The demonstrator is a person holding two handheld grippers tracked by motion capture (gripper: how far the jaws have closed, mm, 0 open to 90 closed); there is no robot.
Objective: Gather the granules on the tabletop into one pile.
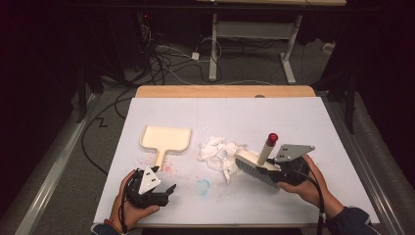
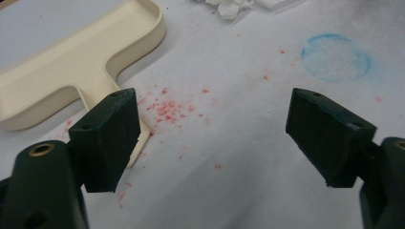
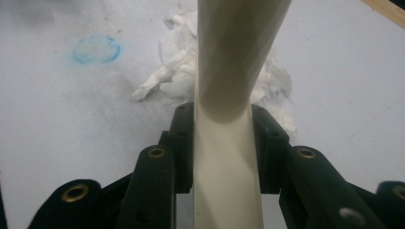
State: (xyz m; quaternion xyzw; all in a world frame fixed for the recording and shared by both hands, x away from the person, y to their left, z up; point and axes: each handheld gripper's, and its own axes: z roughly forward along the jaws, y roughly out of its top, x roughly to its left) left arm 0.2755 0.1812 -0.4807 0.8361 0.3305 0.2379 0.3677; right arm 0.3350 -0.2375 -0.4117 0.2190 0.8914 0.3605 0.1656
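Right gripper (image 1: 274, 172): clamped on cream hand brush (image 1: 257, 164), stiff, light; hold its handle | Crumpled tissue (image 1: 218, 152): soft, mid-table beside bristles | Left gripper (image 1: 169, 192): jaws wide, empty, near rigid dustpan (image 1: 165, 138) handle.

Setting: a lab or recording studio, not a home. Evidence, by place in the high view:
- Centre: worktop (image 1: 313, 127) covered by a white sheet, wooden edge showing at its far side, stained with a blue chalk ring (image 1: 202, 186) and red specks (image 1: 167, 169).
- Upper centre: second desk on a white metal frame (image 1: 213, 49), standing on grey carpet.
- Upper left: loose cables (image 1: 161, 58) tangled across the floor, running toward a white power block (image 1: 195, 56).
- Left and right edges: black curtains or dark panels (image 1: 39, 73) closing in the area.
- Lower left: metal rail (image 1: 54, 166) running along the floor.
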